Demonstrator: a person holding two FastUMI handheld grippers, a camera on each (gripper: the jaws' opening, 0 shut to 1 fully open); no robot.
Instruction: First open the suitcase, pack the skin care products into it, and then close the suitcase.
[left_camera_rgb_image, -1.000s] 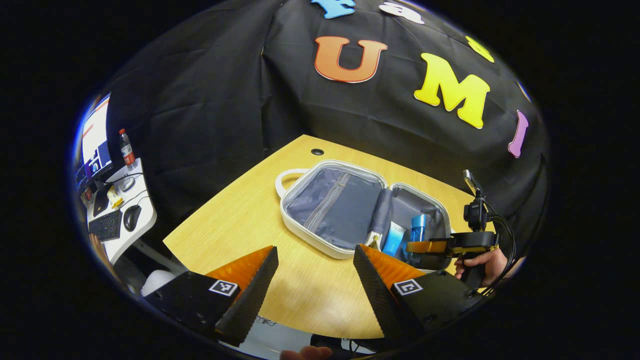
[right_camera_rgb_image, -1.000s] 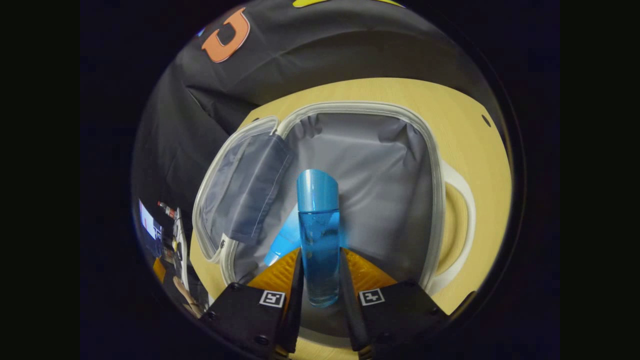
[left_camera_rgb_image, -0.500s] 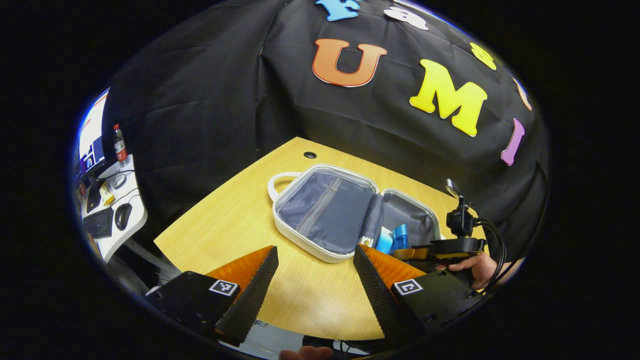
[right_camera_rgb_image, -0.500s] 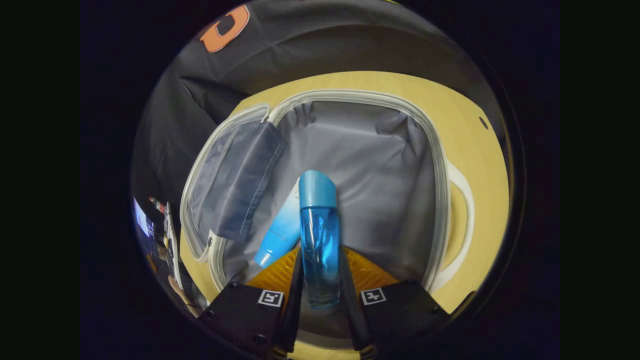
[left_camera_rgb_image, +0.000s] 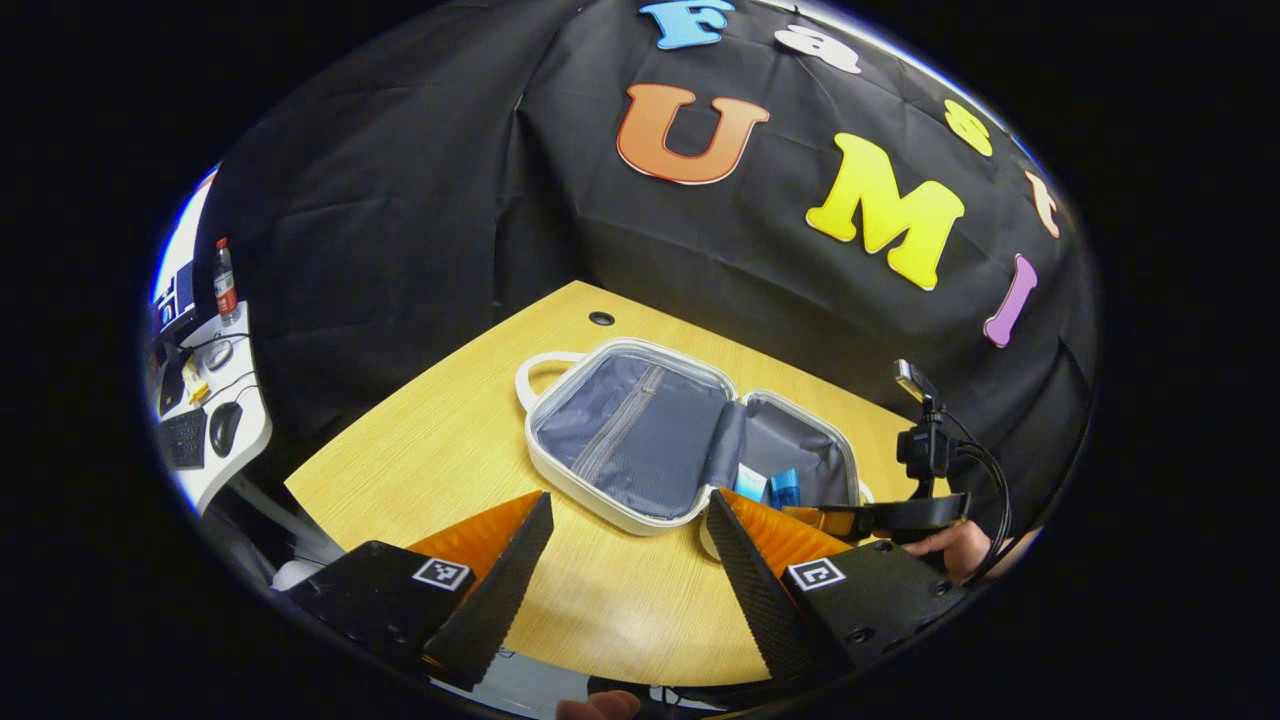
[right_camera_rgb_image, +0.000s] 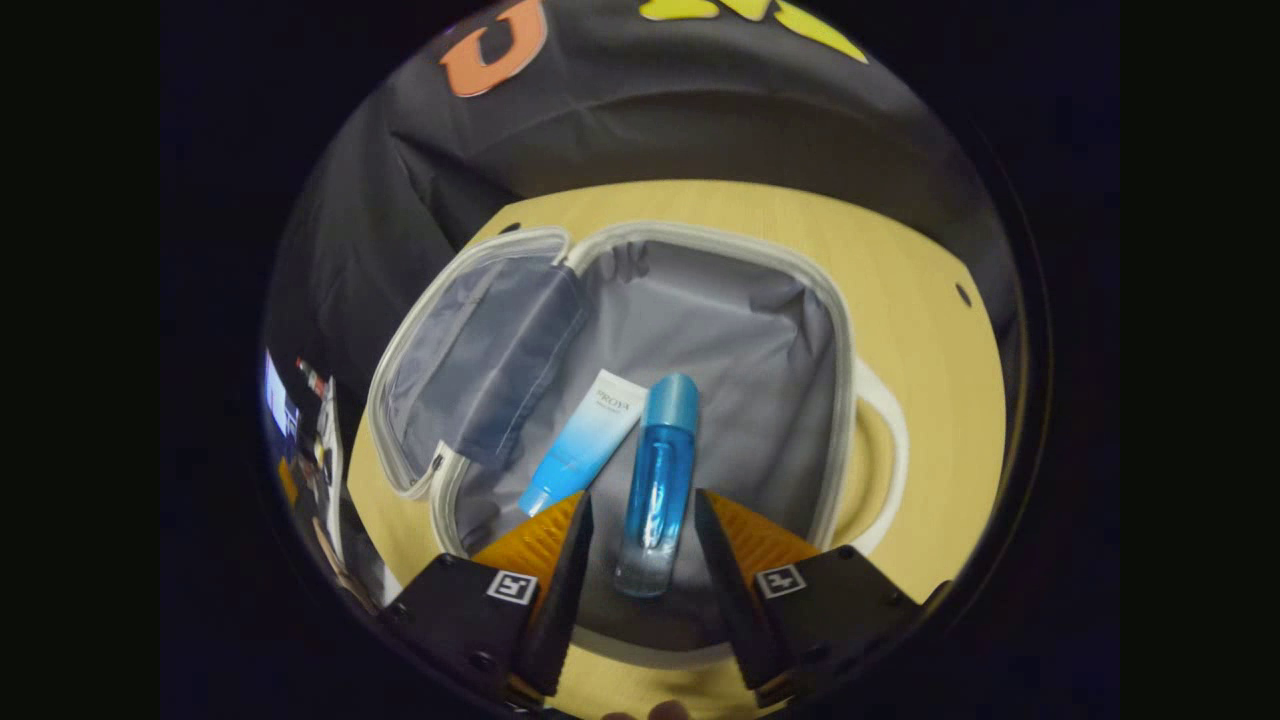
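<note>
The white suitcase (left_camera_rgb_image: 560, 482) lies open on the wooden table (left_camera_rgb_image: 440, 460), its zip-pocket lid half to the left. In the right gripper view its grey lining (right_camera_rgb_image: 740, 340) holds a blue bottle (right_camera_rgb_image: 655, 480) lying flat beside a white-and-blue tube (right_camera_rgb_image: 585, 445). My right gripper (right_camera_rgb_image: 640, 500) is open, its fingers standing apart on either side of the bottle's lower end without touching it. My left gripper (left_camera_rgb_image: 625, 520) hangs open over the table's near edge, in front of the case, with nothing between its fingers. The right gripper (left_camera_rgb_image: 860, 518) shows there at the case's right half.
A person's hand (left_camera_rgb_image: 950, 548) holds the right gripper's handle. A white side desk (left_camera_rgb_image: 235, 455) with a keyboard, a mouse and a bottle stands at the far left. A cable hole (left_camera_rgb_image: 601, 318) sits near the table's back edge.
My right gripper has opened and let go of the blue bottle, which now lies in the case next to the tube. The left gripper has drawn back slightly.
</note>
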